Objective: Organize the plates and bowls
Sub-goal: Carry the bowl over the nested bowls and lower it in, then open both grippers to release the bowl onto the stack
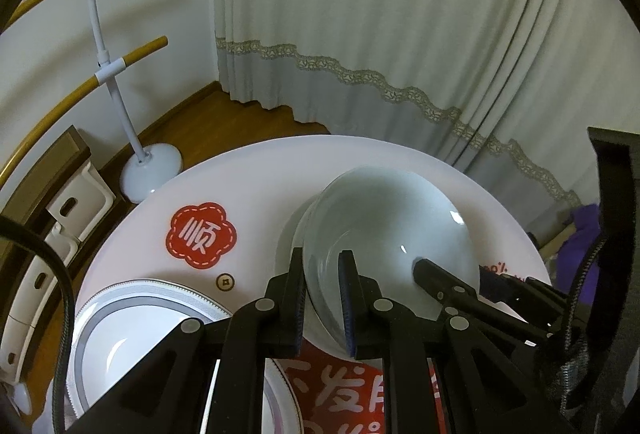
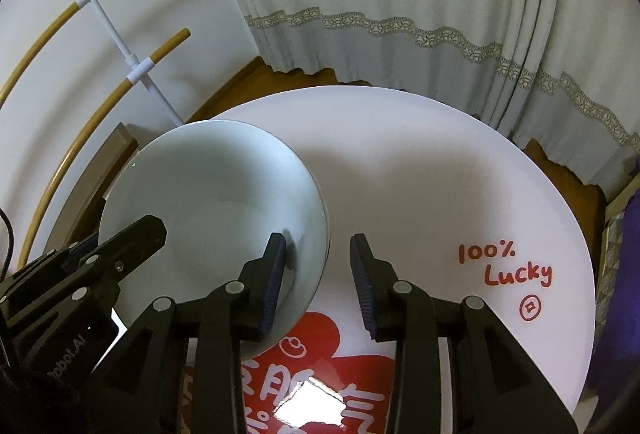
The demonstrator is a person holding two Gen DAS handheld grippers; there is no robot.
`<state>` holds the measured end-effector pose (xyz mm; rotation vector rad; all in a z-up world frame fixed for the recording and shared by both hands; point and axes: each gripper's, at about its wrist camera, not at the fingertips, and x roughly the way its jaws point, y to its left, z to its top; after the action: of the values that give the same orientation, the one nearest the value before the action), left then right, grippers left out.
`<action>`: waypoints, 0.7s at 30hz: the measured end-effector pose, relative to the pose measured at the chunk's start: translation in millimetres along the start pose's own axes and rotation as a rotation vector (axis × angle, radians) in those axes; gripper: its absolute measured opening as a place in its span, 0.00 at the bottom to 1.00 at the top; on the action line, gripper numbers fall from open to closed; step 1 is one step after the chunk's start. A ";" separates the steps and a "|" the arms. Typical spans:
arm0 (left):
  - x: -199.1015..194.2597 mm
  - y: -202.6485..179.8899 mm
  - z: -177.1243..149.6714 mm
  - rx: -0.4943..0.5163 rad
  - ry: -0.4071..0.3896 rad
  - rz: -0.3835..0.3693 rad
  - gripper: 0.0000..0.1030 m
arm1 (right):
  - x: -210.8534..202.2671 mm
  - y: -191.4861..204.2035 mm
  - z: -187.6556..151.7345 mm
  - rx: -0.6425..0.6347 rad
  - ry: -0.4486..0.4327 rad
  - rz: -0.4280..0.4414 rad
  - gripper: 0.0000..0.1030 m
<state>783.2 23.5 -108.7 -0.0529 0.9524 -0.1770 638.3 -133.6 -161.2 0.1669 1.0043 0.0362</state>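
Observation:
A pale blue bowl sits on the round white table. A second rim shows just under its left edge. My left gripper is shut on the bowl's near rim, one pad inside and one outside. In the right wrist view the same bowl lies to the left. My right gripper straddles its right rim with jaws apart. The left pad is inside the bowl and the right pad stands clear of it. A white plate with a grey band lies at the table's near left.
Red stickers and the red writing "100% Lucky" mark the tabletop. A white stand with wooden bars and white plastic furniture stand on the floor to the left. A curtain hangs behind, and purple cloth lies at the right.

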 end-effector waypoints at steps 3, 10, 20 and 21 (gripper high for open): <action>-2.2 0.6 0.4 -0.001 0.000 0.004 0.12 | 1.0 0.9 -1.2 0.005 0.005 0.003 0.34; -9.1 6.2 -1.1 -0.014 0.000 0.013 0.18 | 0.5 2.2 -4.0 0.016 0.008 0.011 0.34; -14.1 12.5 -4.1 -0.012 -0.001 0.029 0.25 | -0.4 2.0 -7.4 0.029 0.005 0.018 0.37; -14.2 12.5 -4.0 -0.009 0.001 0.029 0.25 | -1.0 1.9 -8.0 0.032 0.004 0.019 0.39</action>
<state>773.5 38.4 -101.1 -0.0469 0.9546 -0.1460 631.1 -130.9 -164.2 0.2055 1.0081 0.0374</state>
